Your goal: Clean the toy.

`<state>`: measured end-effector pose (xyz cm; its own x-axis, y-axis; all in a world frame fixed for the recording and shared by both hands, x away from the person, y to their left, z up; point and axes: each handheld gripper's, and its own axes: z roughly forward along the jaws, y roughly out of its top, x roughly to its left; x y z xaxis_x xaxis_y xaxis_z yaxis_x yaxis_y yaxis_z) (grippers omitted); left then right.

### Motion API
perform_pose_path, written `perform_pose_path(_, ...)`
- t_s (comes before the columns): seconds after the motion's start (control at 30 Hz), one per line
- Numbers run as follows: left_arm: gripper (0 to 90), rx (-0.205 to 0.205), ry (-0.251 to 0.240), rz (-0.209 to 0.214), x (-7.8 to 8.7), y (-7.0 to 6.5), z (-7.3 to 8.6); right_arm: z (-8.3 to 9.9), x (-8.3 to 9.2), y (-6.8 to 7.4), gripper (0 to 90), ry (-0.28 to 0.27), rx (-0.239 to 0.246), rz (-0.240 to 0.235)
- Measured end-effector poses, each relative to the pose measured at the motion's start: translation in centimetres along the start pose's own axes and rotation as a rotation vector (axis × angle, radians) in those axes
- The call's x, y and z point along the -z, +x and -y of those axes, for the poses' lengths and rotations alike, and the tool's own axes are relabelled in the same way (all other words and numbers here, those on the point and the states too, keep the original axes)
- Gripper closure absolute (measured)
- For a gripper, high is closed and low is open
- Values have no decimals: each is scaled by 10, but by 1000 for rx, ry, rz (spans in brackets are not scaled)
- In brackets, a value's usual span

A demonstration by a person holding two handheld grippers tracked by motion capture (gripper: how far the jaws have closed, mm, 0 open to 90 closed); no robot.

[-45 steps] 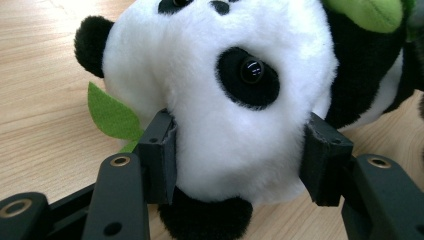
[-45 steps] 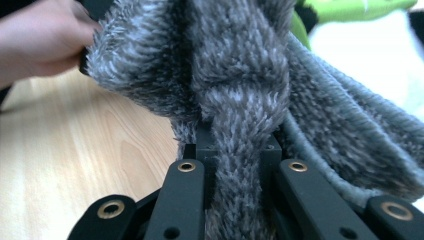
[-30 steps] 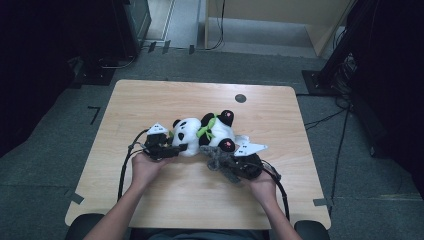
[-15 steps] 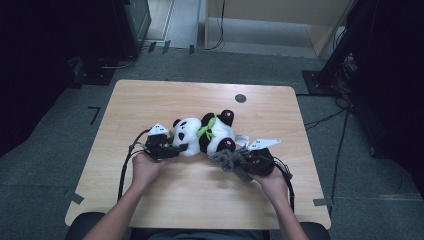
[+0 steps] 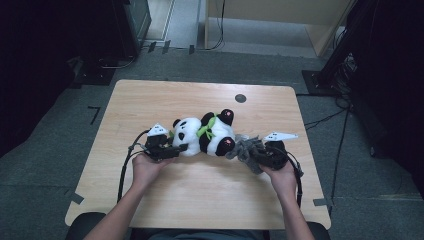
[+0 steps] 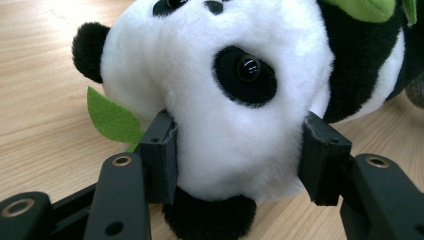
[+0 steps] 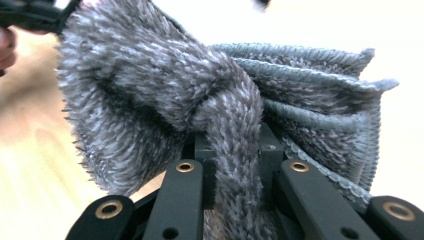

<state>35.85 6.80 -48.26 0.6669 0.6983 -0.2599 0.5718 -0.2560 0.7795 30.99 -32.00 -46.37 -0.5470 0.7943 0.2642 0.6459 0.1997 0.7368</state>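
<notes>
While the left claw (image 5: 176, 148) pins the panda (image 5: 205, 135) by its head, the right claw (image 5: 254, 156) is pinched tight on a bunched grey cloth (image 5: 244, 149) at the toy's other end. In the left gripper view the two pads press into the white plush on either side of the face, jaws about half spread, so the head is firmly clamped. In the right gripper view the jaws stand nearly pressed together with a thick fold of the cloth (image 7: 235, 130) squeezed between them.

On the desk (image 5: 200, 195) the panda lies roughly at mid-width, its long axis running left to right: head toward the left claw, feet toward the right one. From the high view the cloth just beside the pink-soled foot seems to touch it, though whether it wraps the foot I cannot tell.

What the next move turns on, as I judge it, is that line: both claws sit at opposite ends of one axis, so the cloth comes away only along it, outward to the right, while the left hand (image 5: 147, 167) anchors the head against the tug.
</notes>
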Motion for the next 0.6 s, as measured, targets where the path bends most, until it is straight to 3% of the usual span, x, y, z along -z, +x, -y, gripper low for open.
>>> perform_pose_path(0.2,436,-14,-12,-15,2,-3,-1,-12,17,-7,799,-78,-37,36)
perform_pose_path(0.27,438,-26,-16,-24,3,-5,-1,-21,24,-6,799,-108,-24,32)
perform_pose_path(0.43,436,-22,-27,-25,3,-5,-2,-52,26,12,800,-106,37,-2)
perform_pose_path(0.6,431,-15,-34,-13,3,-2,-1,-86,19,27,799,-76,35,-33)
